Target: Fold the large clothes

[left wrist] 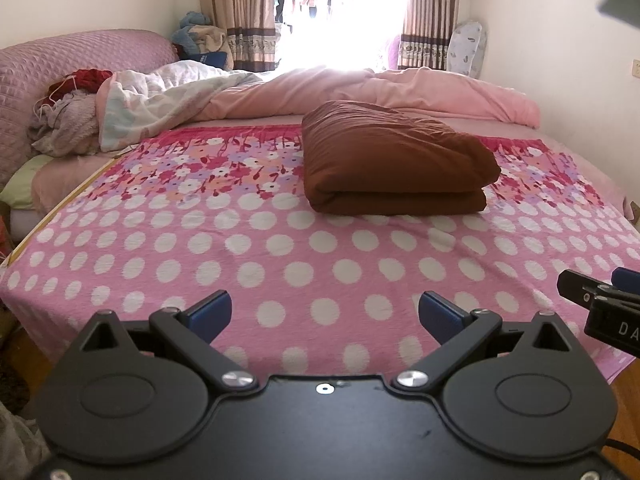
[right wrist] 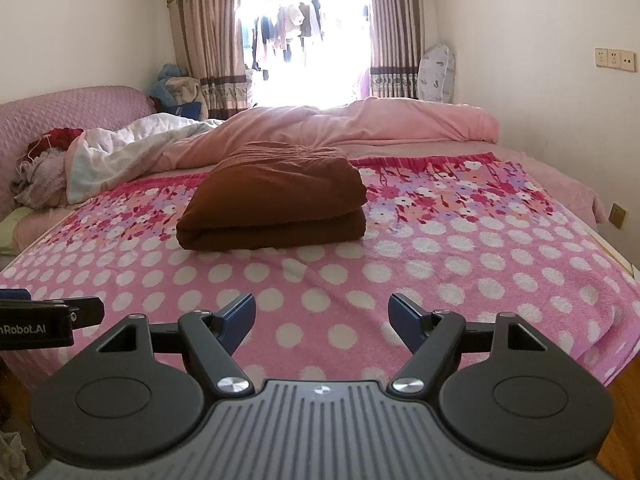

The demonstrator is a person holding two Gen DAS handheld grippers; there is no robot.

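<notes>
A brown garment [left wrist: 394, 160] lies folded into a thick rectangular bundle on the pink dotted and flowered blanket [left wrist: 280, 248], past the middle of the bed. It also shows in the right wrist view [right wrist: 276, 196]. My left gripper [left wrist: 325, 312] is open and empty above the near edge of the blanket, well short of the bundle. My right gripper [right wrist: 322, 316] is open and empty at the same near edge, to the right of the left one. Each gripper shows at the side of the other's view.
A pink duvet [left wrist: 380, 92] lies crumpled across the far side of the bed. A heap of clothes [left wrist: 68, 120] and a quilted pink headboard [left wrist: 60, 60] are at the left. Curtains and a bright window stand behind. A wall runs along the right.
</notes>
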